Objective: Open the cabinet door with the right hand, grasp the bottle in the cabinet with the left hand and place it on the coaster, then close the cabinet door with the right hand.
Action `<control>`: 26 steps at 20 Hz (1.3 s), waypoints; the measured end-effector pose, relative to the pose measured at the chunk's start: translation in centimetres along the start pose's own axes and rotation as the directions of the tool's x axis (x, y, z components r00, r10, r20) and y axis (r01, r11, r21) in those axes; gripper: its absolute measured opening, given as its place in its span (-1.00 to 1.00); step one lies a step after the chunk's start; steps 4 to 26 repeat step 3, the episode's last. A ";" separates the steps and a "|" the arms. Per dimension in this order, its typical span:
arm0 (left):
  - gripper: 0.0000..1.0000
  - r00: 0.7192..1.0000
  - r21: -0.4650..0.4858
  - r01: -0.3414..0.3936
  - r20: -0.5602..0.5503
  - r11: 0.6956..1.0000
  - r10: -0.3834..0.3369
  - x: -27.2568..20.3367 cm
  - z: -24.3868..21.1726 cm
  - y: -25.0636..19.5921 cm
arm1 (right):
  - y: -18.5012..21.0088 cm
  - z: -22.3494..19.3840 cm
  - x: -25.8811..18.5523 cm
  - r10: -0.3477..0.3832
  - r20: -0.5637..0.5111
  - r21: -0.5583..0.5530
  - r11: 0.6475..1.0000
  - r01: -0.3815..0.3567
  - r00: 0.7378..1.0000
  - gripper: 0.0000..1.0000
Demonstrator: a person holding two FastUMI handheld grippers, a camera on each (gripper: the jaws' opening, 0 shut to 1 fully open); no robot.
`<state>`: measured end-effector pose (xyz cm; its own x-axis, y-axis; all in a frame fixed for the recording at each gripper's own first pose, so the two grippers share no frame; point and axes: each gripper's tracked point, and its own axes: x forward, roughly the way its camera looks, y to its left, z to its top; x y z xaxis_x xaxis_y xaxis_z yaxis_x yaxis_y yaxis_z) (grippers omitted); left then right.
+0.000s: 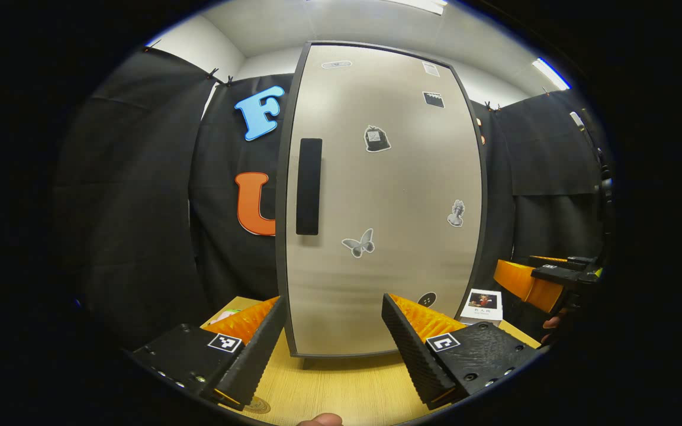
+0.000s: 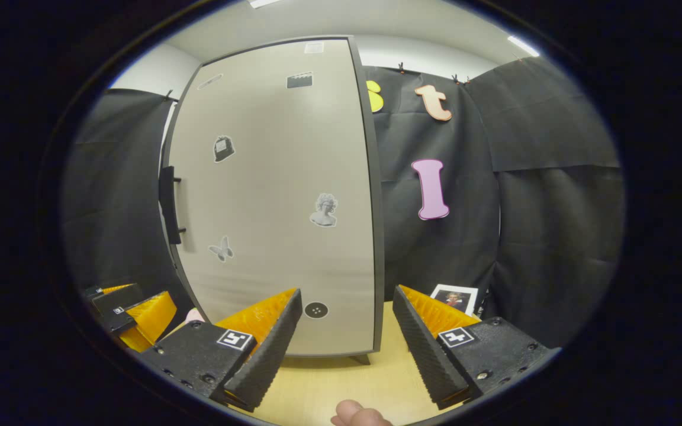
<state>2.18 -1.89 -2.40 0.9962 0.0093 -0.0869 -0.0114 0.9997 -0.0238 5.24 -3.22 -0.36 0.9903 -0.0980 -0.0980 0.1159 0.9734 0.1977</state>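
so we're right at the start here: the cabinet door (image 1: 382, 201) is fully closed, so the bottle is somewhere behind it and we can't see it at all. no idea where the coaster is either, though there's a little round thing on the table (image 1: 341, 384) near the bottom edge of the left gripper view that might be it, can't tell.

both grippers are just hovering in front of the cabinet. our left gripper (image 1: 332, 331) has its fingers spread wide with nothing between them, and the right gripper (image 2: 347, 322) is the same, wide apart and empty.

first step is the door with the right hand. the handle (image 2: 167, 204) is a dark vertical bar on the door's left edge, and it stands off the door on little posts, so there's a gap to hook a finger behind. we'd swing the right gripper across to it, close on the bar around mid height, then pull in an arc following the hinge side rather than straight back. keep the left one out of the door's sweep, and mind the small picture card (image 2: 454, 297) standing just right of the cabinet.
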 end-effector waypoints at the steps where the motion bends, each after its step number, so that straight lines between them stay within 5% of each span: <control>1: 0.94 1.000 -0.002 -0.001 -0.001 1.000 0.001 0.0 0.0 0.0 | 0.0 0.0 0.0 0.001 -0.001 0.000 1.000 -0.001 1.000 0.89; 26: 0.94 1.000 -0.004 -0.004 0.002 1.000 0.004 -0.1 0.2 0.1 | -0.1 0.1 0.1 -0.001 -0.002 0.000 1.000 0.001 1.000 0.89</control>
